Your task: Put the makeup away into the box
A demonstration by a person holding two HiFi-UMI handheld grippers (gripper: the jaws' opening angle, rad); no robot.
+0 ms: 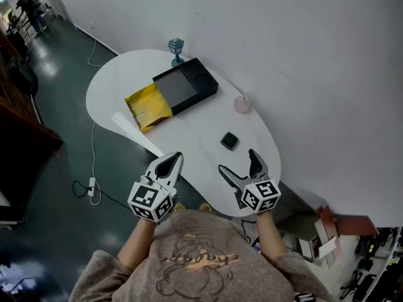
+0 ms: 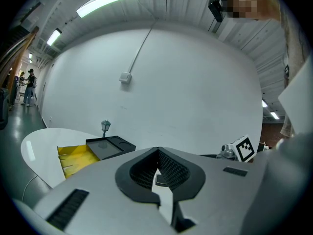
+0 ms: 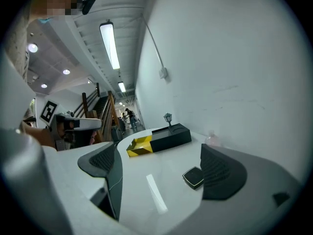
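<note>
White rounded surface point(image 1: 126, 87) against a pale wall: a black square compact point(image 1: 230, 141) lies just ahead of the right gripper point(image 1: 237, 161), nearest its right jaw. Those jaws stand wide apart and empty, likely readied to straddle it. The left gripper point(image 1: 171, 163) hangs beside with its jaws together, holding nothing. Well beyond both jaws the black box point(image 1: 186, 85) sits open to receive it, a yellow piece point(image 1: 148, 107) touching its near end.

The near half of the white table point(image 1: 189, 137) lies bare; only a small black compact point(image 1: 230, 141) sits in the path ahead of the right gripper point(image 1: 237, 161). At the far left the black box point(image 1: 186, 85) and its yellow flap point(image 1: 148, 107) fill the tabletop, a little lantern point(image 1: 176, 50) just behind them. A pink jar point(image 1: 242, 104) stands at the right edge, close under the wall point(image 1: 302, 55).
</note>
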